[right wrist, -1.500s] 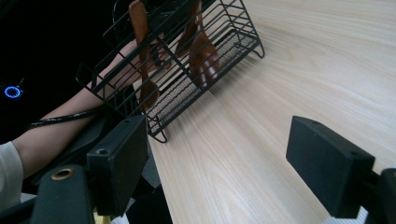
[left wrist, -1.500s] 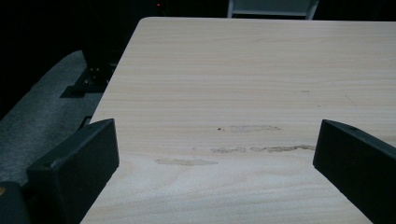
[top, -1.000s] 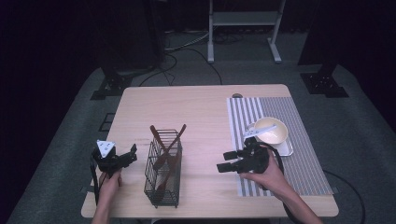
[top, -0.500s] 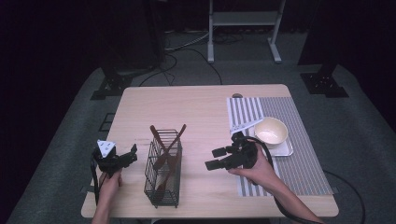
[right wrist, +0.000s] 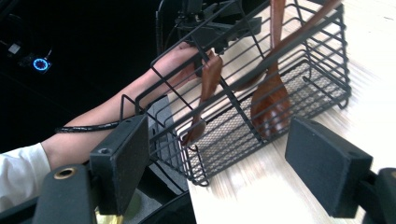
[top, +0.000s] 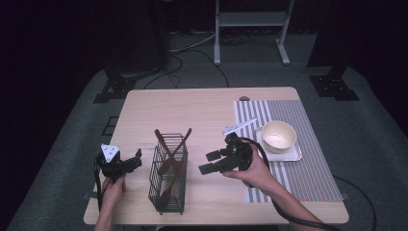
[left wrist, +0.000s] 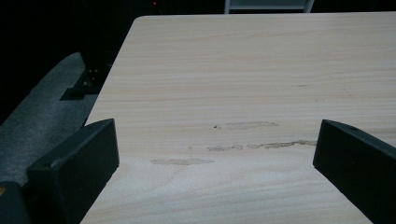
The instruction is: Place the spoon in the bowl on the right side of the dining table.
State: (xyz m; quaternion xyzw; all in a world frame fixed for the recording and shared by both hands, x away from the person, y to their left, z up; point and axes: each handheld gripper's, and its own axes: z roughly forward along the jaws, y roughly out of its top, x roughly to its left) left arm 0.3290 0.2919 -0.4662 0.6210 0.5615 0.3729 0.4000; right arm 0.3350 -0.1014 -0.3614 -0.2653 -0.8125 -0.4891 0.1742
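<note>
A black wire basket (top: 168, 179) stands near the table's front edge and holds several brown wooden utensils (top: 173, 150) leaning crosswise. My right gripper (top: 209, 162) hovers just right of the basket, open and empty, with its jaws pointing at it. In the right gripper view the basket (right wrist: 285, 51) and a wooden spoon (right wrist: 267, 105) lie straight ahead of my right gripper (right wrist: 233, 158). My left gripper (top: 136, 160) rests left of the basket, open with nothing in it. In the left gripper view my left gripper (left wrist: 215, 140) has bare tabletop between its jaws.
A cream bowl (top: 278, 134) sits on a small white tray (top: 292, 155) on a striped placemat (top: 308, 173) at the right. A pale utensil (top: 239, 126) lies at the mat's left edge. The person's other hand (right wrist: 175, 58) shows beyond the basket.
My right gripper has moved left from beside the bowl to the basket's right side. The left gripper has stayed put.
</note>
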